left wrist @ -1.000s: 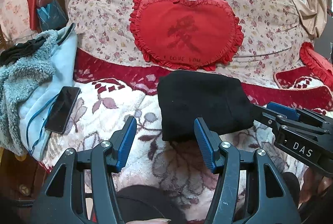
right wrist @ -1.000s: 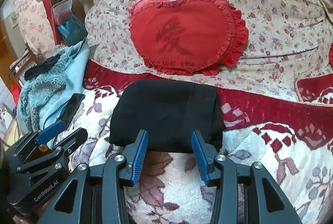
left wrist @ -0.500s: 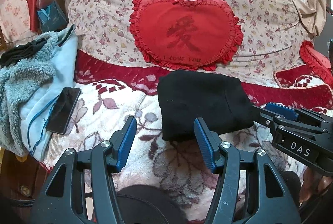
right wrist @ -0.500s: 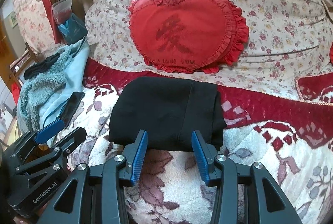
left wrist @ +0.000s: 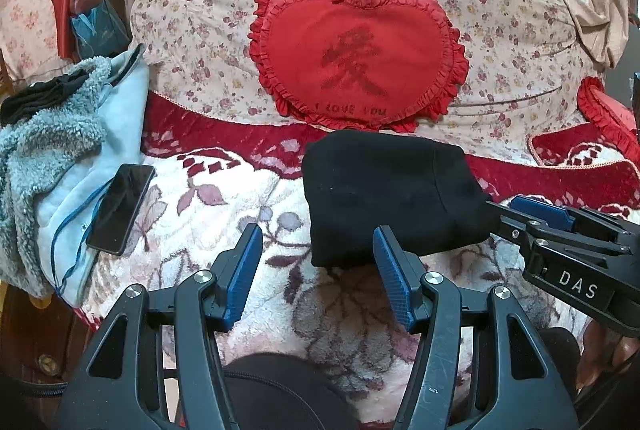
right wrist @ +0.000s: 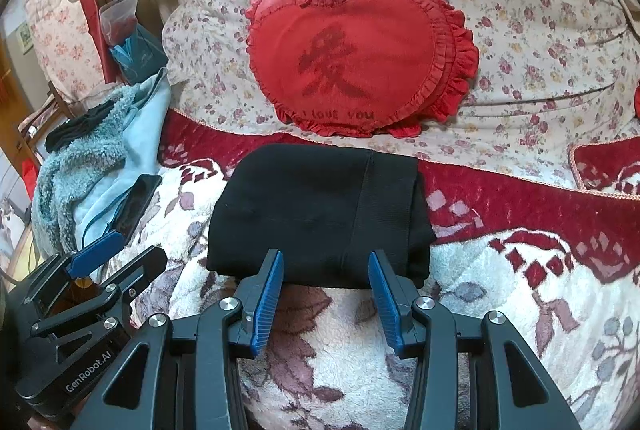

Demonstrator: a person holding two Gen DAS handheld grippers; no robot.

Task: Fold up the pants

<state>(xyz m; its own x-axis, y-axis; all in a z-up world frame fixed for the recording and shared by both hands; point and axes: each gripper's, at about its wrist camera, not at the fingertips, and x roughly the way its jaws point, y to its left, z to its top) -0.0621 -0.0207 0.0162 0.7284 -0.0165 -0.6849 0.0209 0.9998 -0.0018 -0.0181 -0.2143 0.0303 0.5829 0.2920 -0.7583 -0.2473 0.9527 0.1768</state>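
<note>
Left tongs: in the left wrist view we saw the left gripper with its blue pads apart and nothing between them, hanging over the blanket.
Pants, left view: the pants lay folded into a black block on the blanket, just beyond the right pad and near the red heart pillow.
Other tool, left view: the right gripper reached in from the right edge, its tip just beside the pants' right side.
Left side: a phone lay on pale blue fleece.
Right tongs: in the right wrist view we saw the right gripper with jaws apart, the tips at the near edge of the pants, not clamped on them.
Other tool, right view: the left gripper sat low at the left, near the phone.
Far side: the heart pillow leaned on a flowered quilt.
</note>
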